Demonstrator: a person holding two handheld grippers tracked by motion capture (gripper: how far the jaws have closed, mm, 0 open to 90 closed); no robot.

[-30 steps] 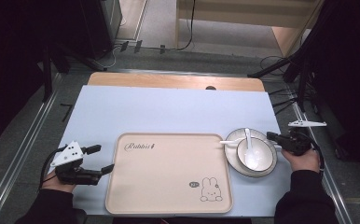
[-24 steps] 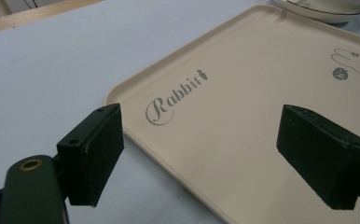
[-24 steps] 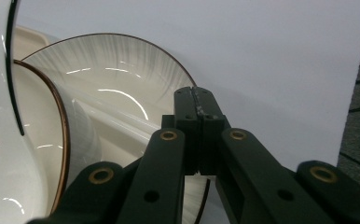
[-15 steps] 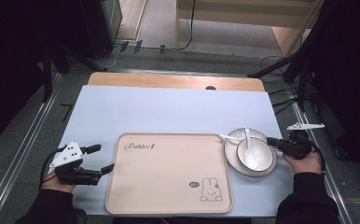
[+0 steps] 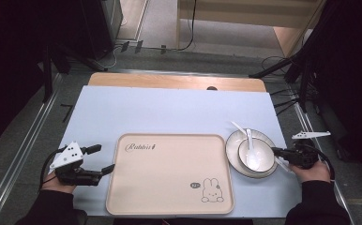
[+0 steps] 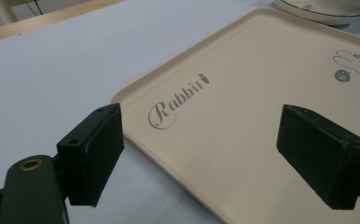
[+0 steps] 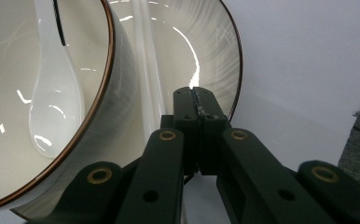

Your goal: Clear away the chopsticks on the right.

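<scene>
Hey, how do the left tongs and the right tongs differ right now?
The left tongs stand wide open beside the tray, gripping nothing; the right tongs are shut on the rim of the plate. The left point across the tray's left edge, the right reach over the plate towards the bowl. Both are hand-held, black, low over the table.

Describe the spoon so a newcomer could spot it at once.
Start at the beige rabbit tray; just to its right a plate holds a bowl. The spoon lies inside it, glossy plain white, unlike the dark-rimmed dishes.
</scene>
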